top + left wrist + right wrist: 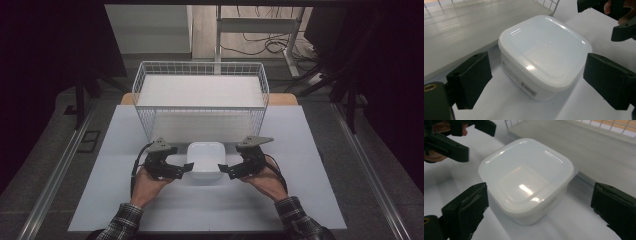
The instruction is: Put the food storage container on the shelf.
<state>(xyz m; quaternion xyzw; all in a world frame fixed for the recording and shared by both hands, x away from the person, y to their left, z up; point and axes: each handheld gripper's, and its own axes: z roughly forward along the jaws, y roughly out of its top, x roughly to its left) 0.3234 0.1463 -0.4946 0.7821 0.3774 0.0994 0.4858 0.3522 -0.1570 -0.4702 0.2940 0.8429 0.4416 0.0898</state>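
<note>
A white square plastic container (205,160) with a closed, rounded lid sits on the white tabletop, just in front of the wire basket. My left gripper (186,169) is at its left side and my right gripper (223,170) at its right, both pointing inward at it. In the left gripper view the container (544,50) lies between the wide-spread jaws of the left gripper (539,82), and the pads stand off its walls. In the right gripper view the right gripper (540,212) is open around the container (526,172), its left jaw close to one corner.
A white wire basket (145,67) with a pale board inside stands behind the container, its front wall close to it. The white tabletop (300,200) extends to both sides and toward the person. Dark floor, rails and cables surround the table.
</note>
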